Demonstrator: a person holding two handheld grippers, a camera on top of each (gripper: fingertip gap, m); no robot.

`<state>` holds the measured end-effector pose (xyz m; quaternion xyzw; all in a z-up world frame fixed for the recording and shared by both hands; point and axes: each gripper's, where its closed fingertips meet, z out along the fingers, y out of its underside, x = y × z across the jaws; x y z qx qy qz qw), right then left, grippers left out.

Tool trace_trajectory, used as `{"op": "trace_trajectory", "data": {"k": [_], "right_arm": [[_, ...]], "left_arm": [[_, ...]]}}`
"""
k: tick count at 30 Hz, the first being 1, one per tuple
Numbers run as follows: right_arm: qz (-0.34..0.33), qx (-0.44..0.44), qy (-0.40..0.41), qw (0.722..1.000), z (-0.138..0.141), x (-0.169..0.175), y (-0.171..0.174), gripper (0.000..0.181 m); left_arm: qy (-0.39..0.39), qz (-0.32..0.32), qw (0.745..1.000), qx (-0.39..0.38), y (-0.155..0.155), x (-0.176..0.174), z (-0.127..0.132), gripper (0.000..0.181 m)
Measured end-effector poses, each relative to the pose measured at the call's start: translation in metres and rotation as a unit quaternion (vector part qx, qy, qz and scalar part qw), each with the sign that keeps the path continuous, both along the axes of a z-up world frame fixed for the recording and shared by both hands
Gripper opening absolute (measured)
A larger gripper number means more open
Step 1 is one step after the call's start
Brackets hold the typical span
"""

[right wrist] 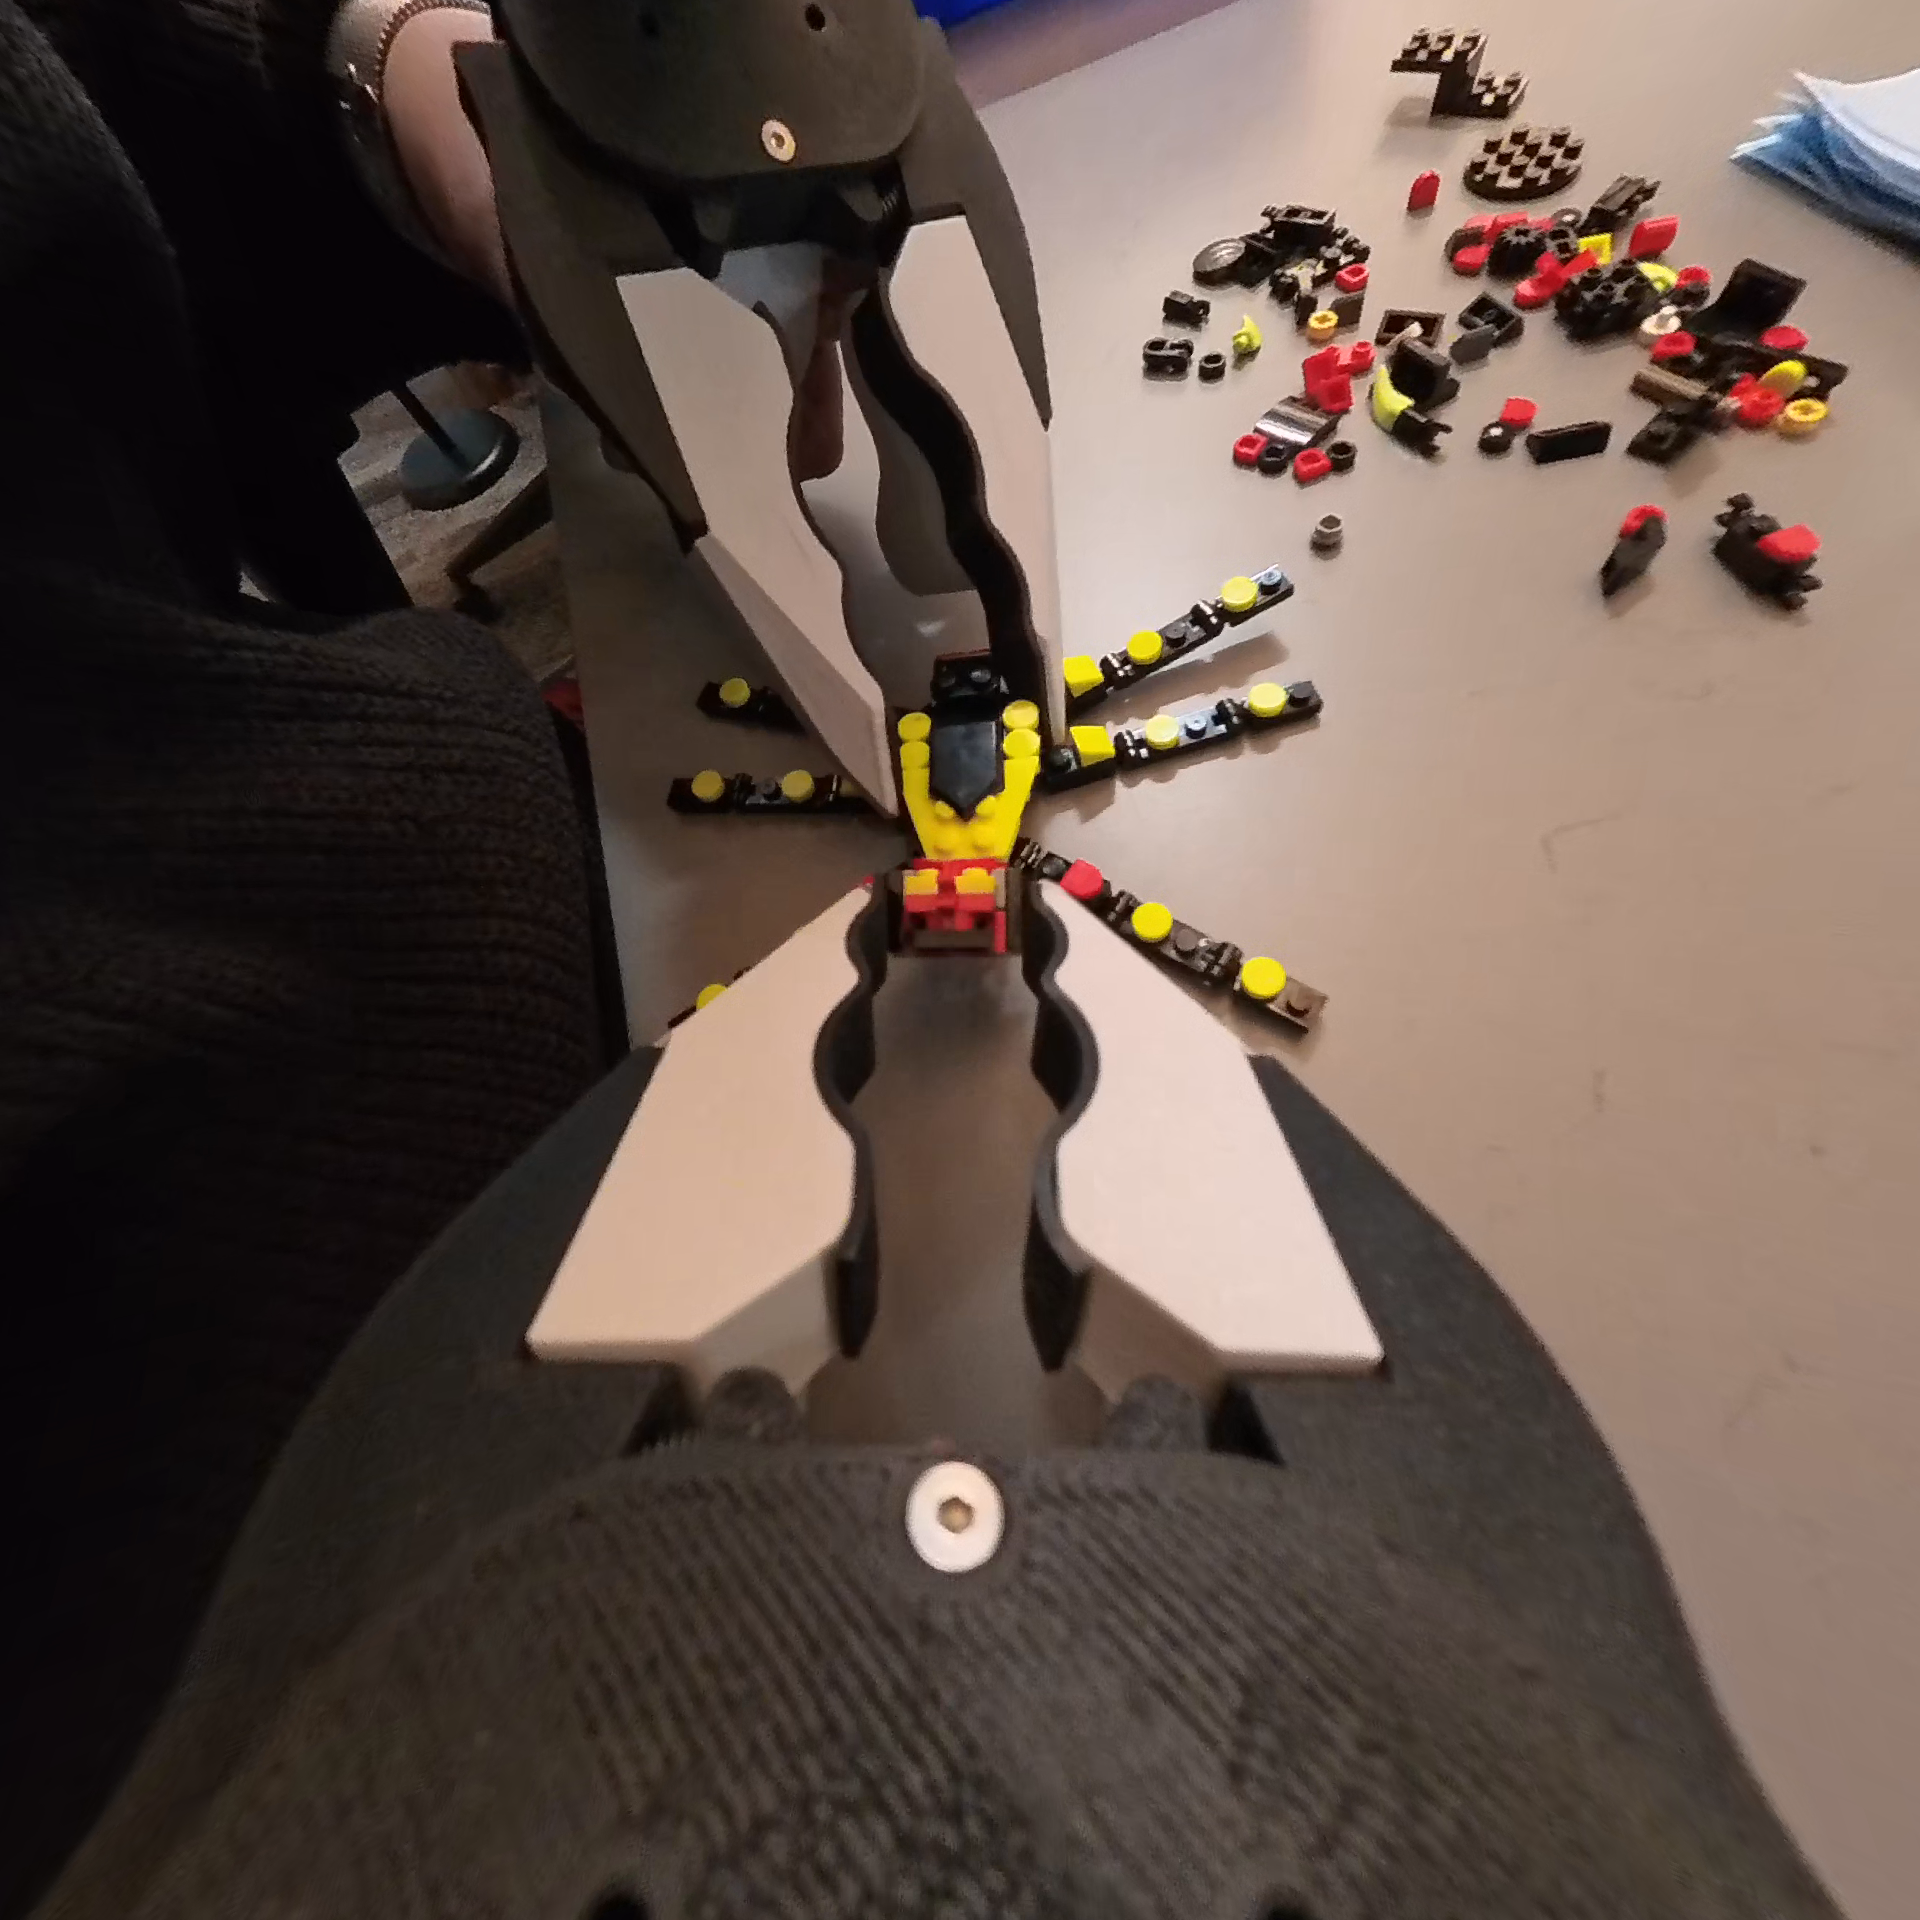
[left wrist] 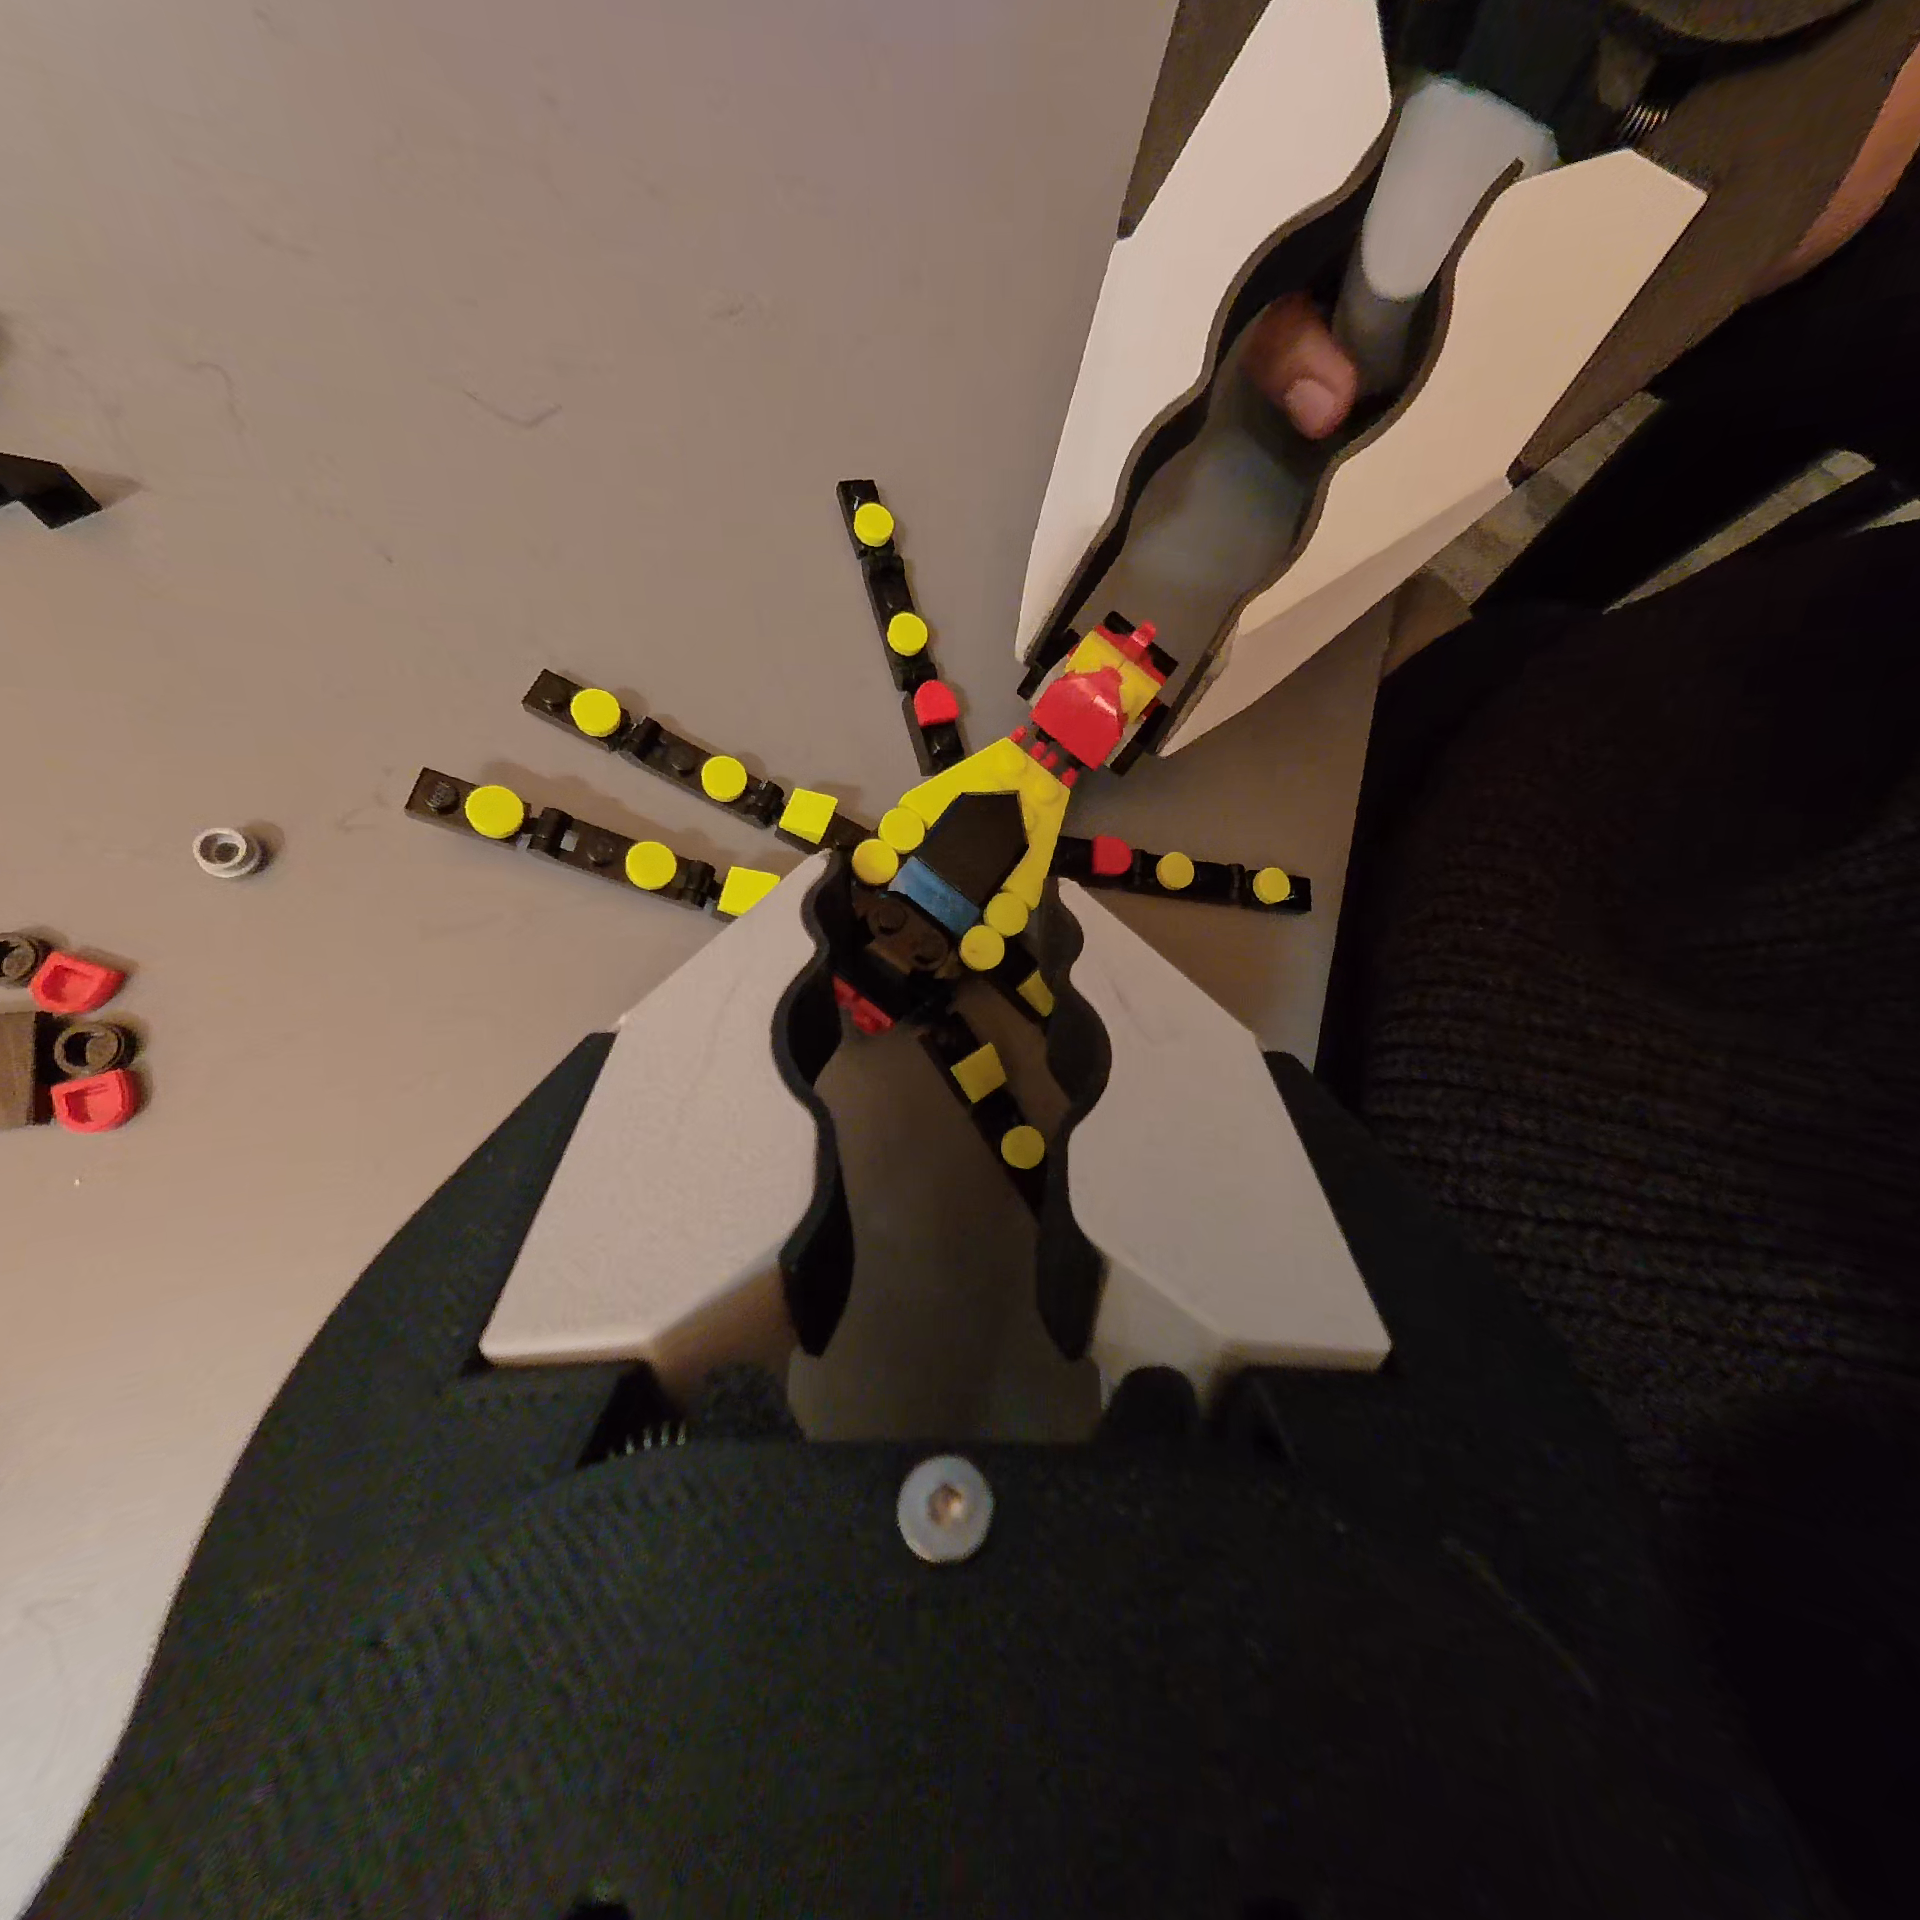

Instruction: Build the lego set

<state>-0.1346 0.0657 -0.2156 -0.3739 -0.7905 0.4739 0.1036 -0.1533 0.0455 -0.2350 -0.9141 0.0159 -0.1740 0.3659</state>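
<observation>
A lego spider (left wrist: 971,847) lies on the grey table, with a yellow and black body, a red and yellow head (left wrist: 1091,696) and several black legs (left wrist: 665,753) dotted with yellow studs. My left gripper (left wrist: 940,894) is shut on the spider's rear end, around the blue and black part. My right gripper (left wrist: 1101,696) comes from the top right and is shut on the head. In the right wrist view the spider (right wrist: 966,790) lies straight ahead. There my right gripper (right wrist: 954,904) clamps the head (right wrist: 951,899), and the left gripper (right wrist: 966,748) comes down on the body from above.
A pile of loose black, red and yellow pieces (right wrist: 1558,312) lies at the far right, with a blue paper stack (right wrist: 1839,156) behind. Small red pieces (left wrist: 78,982) and a grey round stud (left wrist: 231,850) lie to the left. The table edge (left wrist: 1340,935) runs beside the spider, with a person's black knit sleeve (left wrist: 1610,1039) beyond. Tip to tip, the grippers are about 4 cm apart. Between my left fingertips and the grey round stud (left wrist: 231,850) there is roughly 10 cm. The right camera catches it too, in the right wrist view (right wrist: 1325,529).
</observation>
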Motion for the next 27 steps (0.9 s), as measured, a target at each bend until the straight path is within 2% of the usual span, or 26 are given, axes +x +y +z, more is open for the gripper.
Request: {"op": "trace_trajectory", "data": {"k": [27], "right_arm": [[0.019,0.0,0.014,1.0,0.0031,-0.0027,-0.0019,0.024]], "left_arm": [[-0.004,0.0,1.0,0.001,0.0001,-0.0002,0.0001,0.034]]}}
